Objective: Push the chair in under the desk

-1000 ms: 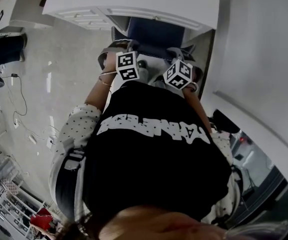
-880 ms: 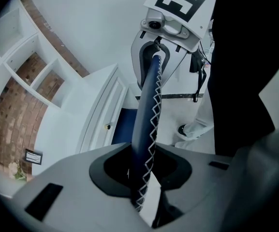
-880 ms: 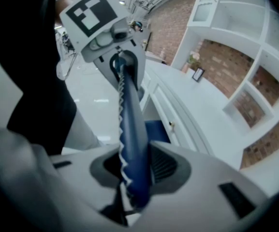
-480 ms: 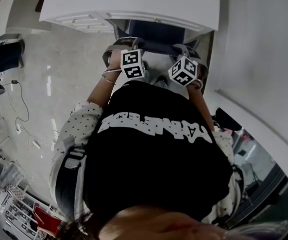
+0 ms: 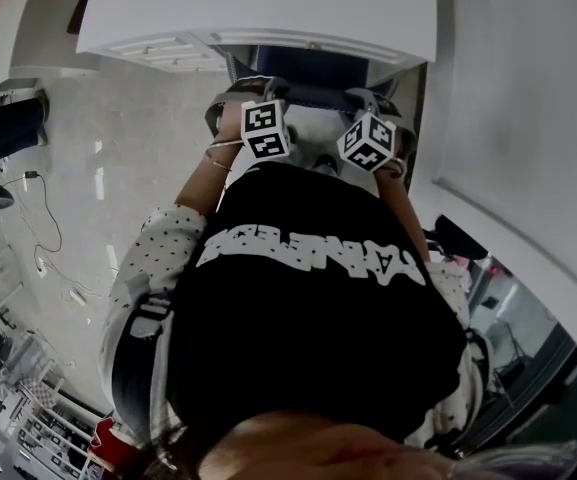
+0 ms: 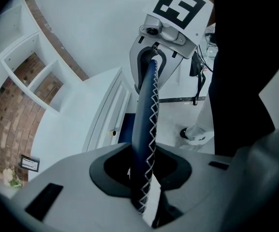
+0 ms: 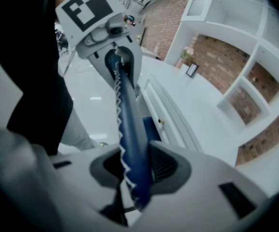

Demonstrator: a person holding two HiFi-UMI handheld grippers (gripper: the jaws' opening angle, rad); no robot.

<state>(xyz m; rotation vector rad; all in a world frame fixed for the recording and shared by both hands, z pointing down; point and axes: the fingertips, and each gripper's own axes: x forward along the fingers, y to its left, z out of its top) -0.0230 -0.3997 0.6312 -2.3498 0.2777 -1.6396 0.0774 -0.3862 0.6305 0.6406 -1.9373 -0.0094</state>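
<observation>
Two grippers on the blue chair (image 5: 308, 66) at the white desk (image 5: 268, 8)
The left gripper (image 6: 144, 170) and the right gripper (image 7: 134, 170) each pinch the backrest's zigzag-stitched top edge; the seat lies under the desk. The white lettering on the black shirt (image 5: 308, 308) is not readable.

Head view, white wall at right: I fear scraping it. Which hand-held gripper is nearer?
Right. The right hand-held gripper grips the chair back toward the wall; the left hand-held gripper grips its far end.

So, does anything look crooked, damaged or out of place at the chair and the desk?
Nothing stands out. The left gripper and the right gripper clamp the chair back, which sits roughly square to the desk.
</observation>
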